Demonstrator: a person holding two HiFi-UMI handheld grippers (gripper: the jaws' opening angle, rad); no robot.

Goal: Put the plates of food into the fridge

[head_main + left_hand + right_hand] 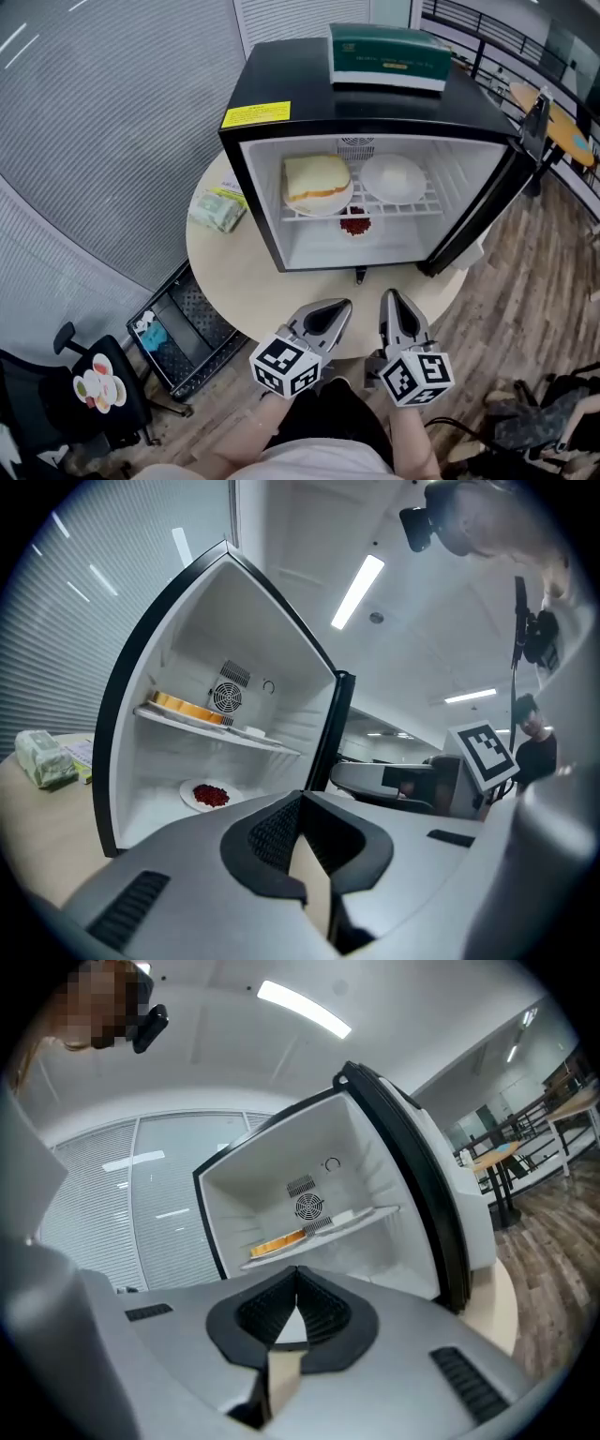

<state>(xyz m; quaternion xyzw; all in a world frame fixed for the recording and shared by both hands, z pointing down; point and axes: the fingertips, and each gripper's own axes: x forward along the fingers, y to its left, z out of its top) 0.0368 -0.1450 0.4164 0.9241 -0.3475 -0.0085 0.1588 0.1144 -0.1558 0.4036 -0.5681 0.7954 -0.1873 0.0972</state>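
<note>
Empty, closed tight: left tongs (341, 305), right tongs (389, 297). Fridge (281, 80) door (487, 202) stands open, plates (317, 187) inside. Risk: narrow tips skid off door on push, jolting fridge across counter (234, 281).

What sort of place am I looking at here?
Probably an office or shared workspace, not a home kitchen: a mini fridge sits on a round table, beside slatted blinds and under ceiling strip lights.
</note>
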